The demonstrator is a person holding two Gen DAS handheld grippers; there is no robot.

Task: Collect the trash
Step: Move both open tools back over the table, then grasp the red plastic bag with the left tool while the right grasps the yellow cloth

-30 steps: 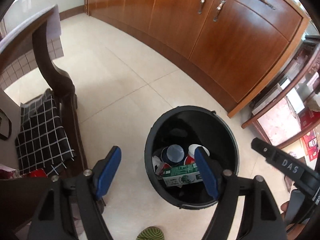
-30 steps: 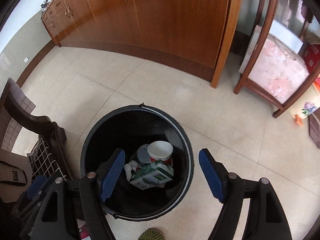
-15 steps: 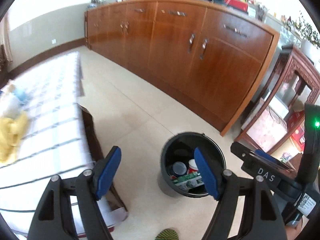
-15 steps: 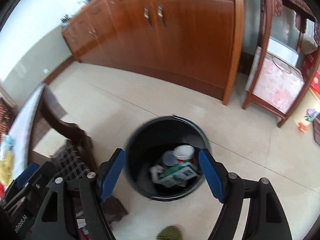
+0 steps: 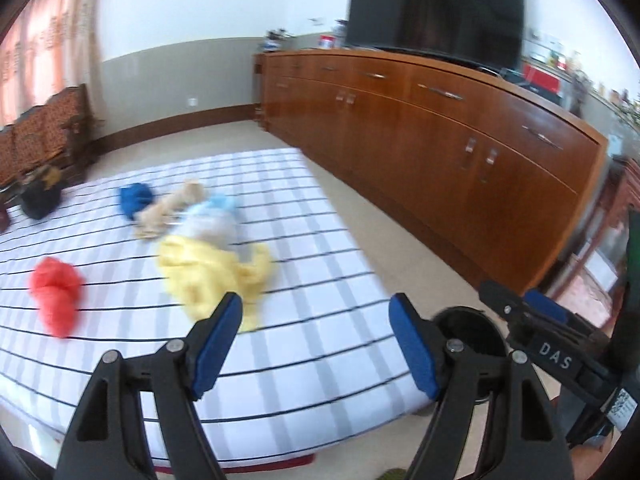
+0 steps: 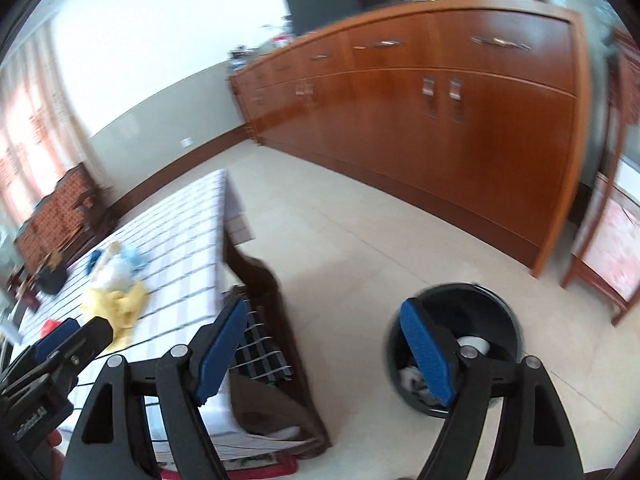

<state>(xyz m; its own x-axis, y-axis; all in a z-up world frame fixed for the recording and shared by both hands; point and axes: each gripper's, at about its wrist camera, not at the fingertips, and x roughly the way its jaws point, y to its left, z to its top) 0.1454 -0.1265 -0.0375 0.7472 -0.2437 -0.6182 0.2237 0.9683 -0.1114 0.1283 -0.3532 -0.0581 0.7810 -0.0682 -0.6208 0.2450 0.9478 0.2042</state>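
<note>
- Hanging above the striped desk (image 5: 320,280), the left gripper (image 5: 316,344) has its blue fingers (image 5: 218,340) wide apart with nothing between them.
- Right gripper (image 6: 328,356): fingers likewise wide, having just been opening, nothing between them.
- Black trash bin (image 6: 496,308) stands on the floor beside the desk, trash inside.
- Yellow cloth (image 5: 212,276), red lump (image 5: 54,292), blue lump (image 5: 136,198) and blurred pale items lie on the desk.

White table (image 5: 320,344) with thin dark checks, bearing a yellow cloth (image 5: 216,272), red lump (image 5: 54,292), blue lump (image 5: 134,198), pale blurred heap (image 5: 208,220), dark bag (image 5: 40,200); tiled floor (image 6: 360,240) carrying a black bin (image 6: 496,312)
</note>
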